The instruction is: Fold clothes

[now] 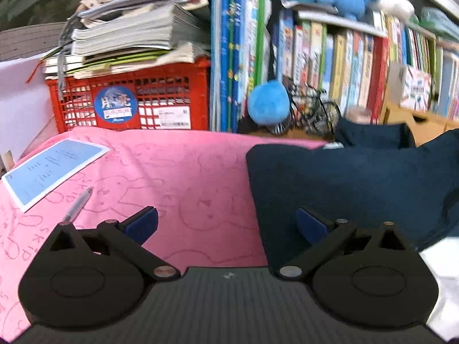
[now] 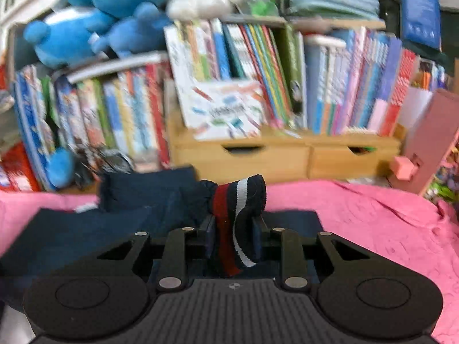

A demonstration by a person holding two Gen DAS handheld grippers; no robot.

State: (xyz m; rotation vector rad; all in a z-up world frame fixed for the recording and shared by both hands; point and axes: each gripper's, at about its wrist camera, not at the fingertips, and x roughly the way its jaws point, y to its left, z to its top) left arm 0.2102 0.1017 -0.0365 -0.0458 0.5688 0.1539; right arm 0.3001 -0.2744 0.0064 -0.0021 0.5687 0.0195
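A dark navy garment (image 1: 344, 183) lies on the pink cloth (image 1: 178, 172), spread over its right half. My left gripper (image 1: 226, 225) hovers open over the garment's left edge, nothing between its blue pads. In the right wrist view the same navy garment (image 2: 86, 229) lies to the left and ahead. My right gripper (image 2: 233, 226) is shut on its striped cuff (image 2: 238, 200), a navy, red and white ribbed band that stands up bunched between the jaws, with the sleeve trailing back to the left.
A blue-and-white paper (image 1: 54, 169) and a pen (image 1: 77, 205) lie on the cloth's left part. A red crate (image 1: 129, 100) with stacked papers, rows of books (image 1: 344, 66), a model bicycle (image 1: 309, 111), blue plush toys (image 2: 94, 17) and wooden drawers (image 2: 272, 157) line the far edge.
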